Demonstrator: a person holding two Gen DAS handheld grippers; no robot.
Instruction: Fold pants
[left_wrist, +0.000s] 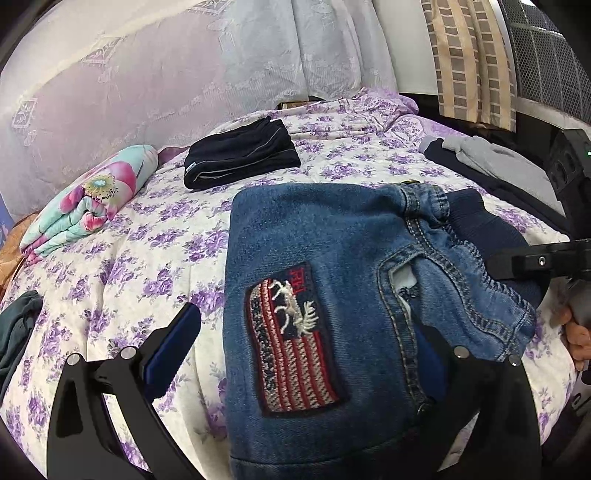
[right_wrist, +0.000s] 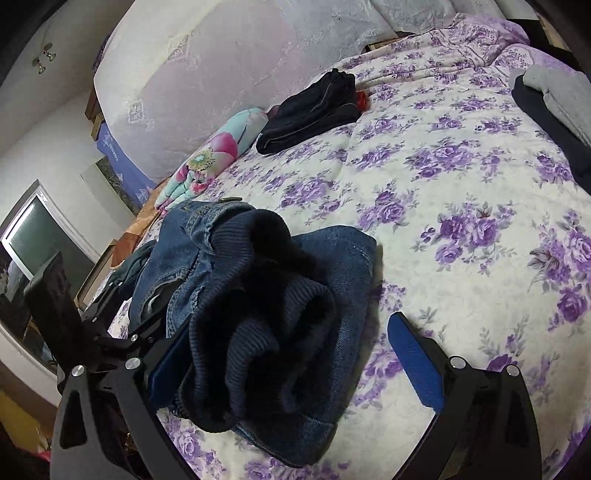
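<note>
Folded blue jeans (left_wrist: 332, 295) with a flag patch lie on the flowered bed; in the right wrist view they (right_wrist: 332, 266) show their dark ribbed waistband on top. My left gripper (left_wrist: 306, 343) is open, its jaws wide apart on either side of the jeans; the right finger is partly hidden under the denim. My right gripper (right_wrist: 288, 354) is open too, its jaws spread around the waistband end of the jeans, not closed on them. The right gripper also shows at the right edge of the left wrist view (left_wrist: 535, 264).
Folded dark pants (left_wrist: 240, 155) and a folded flowered blanket (left_wrist: 88, 203) lie farther back on the bed. A pile of grey and dark clothes (left_wrist: 491, 158) lies at the far right. A dark green garment (left_wrist: 14, 325) lies at the left edge. A headboard under lace cloth (left_wrist: 147, 74) stands behind.
</note>
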